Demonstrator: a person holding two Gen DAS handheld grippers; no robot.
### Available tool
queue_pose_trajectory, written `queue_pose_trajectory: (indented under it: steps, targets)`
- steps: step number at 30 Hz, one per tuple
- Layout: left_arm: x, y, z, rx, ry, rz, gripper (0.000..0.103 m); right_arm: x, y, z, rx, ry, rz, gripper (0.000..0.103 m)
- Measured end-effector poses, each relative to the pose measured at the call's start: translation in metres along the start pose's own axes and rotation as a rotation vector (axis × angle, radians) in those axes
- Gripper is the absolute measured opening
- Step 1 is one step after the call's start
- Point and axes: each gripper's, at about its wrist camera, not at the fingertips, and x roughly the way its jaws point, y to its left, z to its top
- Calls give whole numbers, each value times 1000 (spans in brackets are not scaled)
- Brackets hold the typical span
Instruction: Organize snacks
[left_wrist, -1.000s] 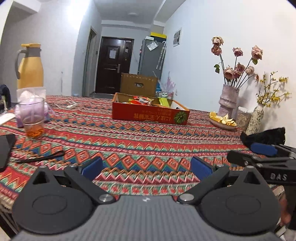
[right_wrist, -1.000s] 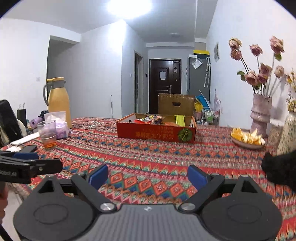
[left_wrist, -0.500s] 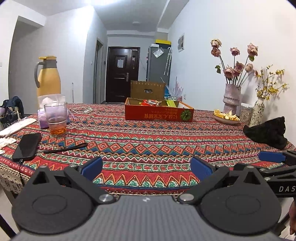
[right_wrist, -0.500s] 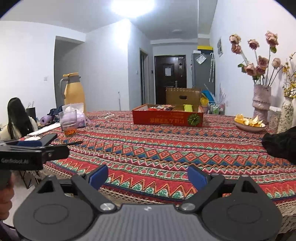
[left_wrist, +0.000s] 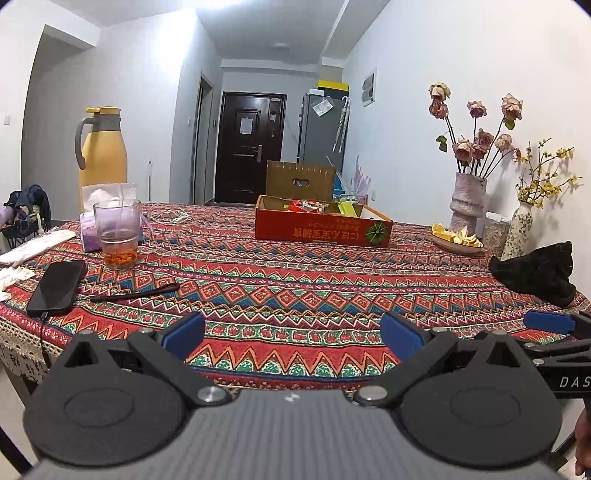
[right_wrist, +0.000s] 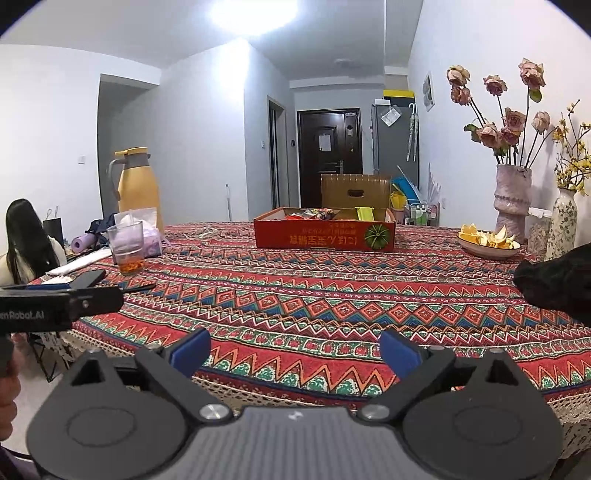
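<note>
1. The left gripper (left_wrist: 291, 332) sits at the near edge of the table (left_wrist: 295, 280), its jaws spread wide with only patterned cloth showing between them.
2. The right gripper (right_wrist: 295, 350) is also at the near edge; its jaws are opening, and nothing is between them.
3. The red box (left_wrist: 323, 230) of snacks (left_wrist: 310, 206) stands well ahead of both pairs of jaws, near the far side of the table, almost straight in line with the gap.
4. The wrappers inside are too small to tell apart; a green packet (right_wrist: 364, 213) stands at the right end of the box.
5. Ahead and left of the left jaws lie a phone (left_wrist: 57, 286) and a black strap (left_wrist: 136, 293), with a glass (left_wrist: 118, 232) of amber drink beyond them.
6. Ahead and right of the jaws are a dark cloth bundle (left_wrist: 535, 271), a plate of peel (left_wrist: 458, 236) and a vase of roses (left_wrist: 467, 199).
</note>
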Motion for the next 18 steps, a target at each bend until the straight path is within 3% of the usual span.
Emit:
queue_pose_trajectory:
  steps: [18]
  targets:
    - [0,-1,-1,3,4,-1,103,1,1,-2,-4,-2,8,98]
